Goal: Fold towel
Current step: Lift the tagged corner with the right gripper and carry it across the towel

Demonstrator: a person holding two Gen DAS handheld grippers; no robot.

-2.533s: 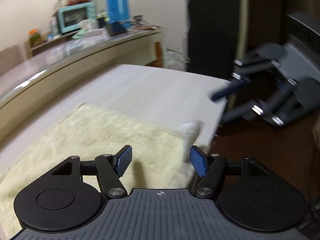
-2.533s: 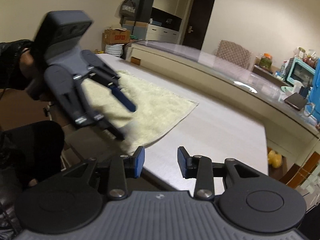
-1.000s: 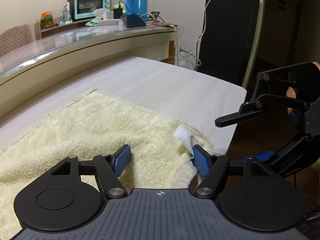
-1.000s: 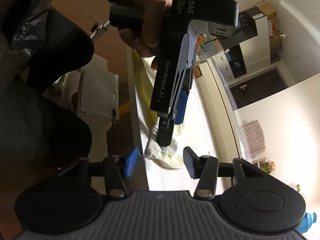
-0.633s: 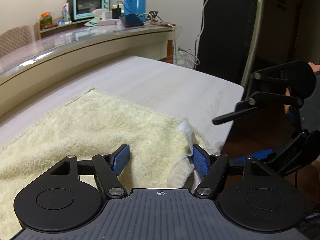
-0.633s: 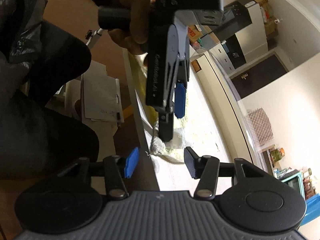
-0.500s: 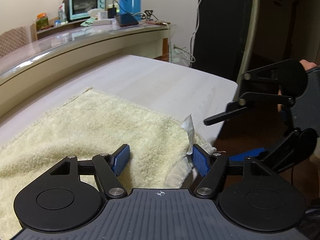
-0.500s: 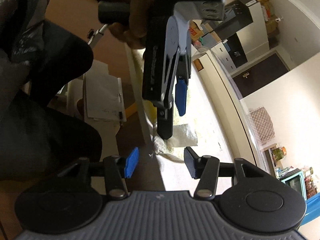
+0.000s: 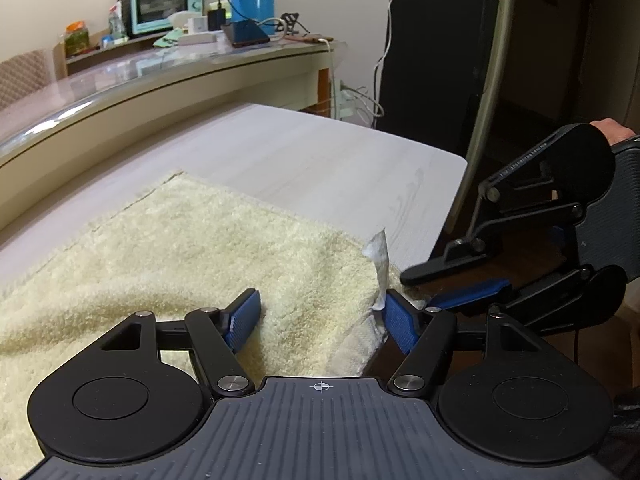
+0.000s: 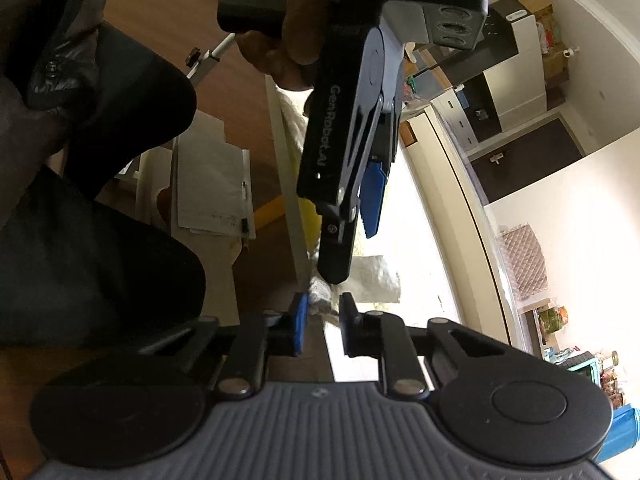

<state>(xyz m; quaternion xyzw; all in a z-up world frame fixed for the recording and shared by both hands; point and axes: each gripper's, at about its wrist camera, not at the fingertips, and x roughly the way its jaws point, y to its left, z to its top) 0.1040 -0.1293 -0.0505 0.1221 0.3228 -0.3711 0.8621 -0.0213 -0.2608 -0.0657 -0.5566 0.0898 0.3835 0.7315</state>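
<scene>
Cream towel (image 9: 192,248) spread over the table (image 9: 320,160), one corner at the near edge. Left gripper (image 9: 320,316) low over that corner, fingers spread wide (white tag (image 9: 379,264) beside one pad). Right gripper (image 10: 323,322) rolled sideways at the table edge, nearly closed on the corner, pinch unclear.

My left gripper (image 9: 322,314) sits wide open over the cream towel (image 9: 172,256) corner at the table (image 9: 320,160) edge. White tag (image 9: 379,258) sticks up by my right pad. Right gripper (image 9: 452,280) alongside (fingers parted, tips at towel corner).

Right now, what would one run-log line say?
towel spread on table | left tongs open astride near edge | right tongs narrow gap around corner, grip unclear
</scene>
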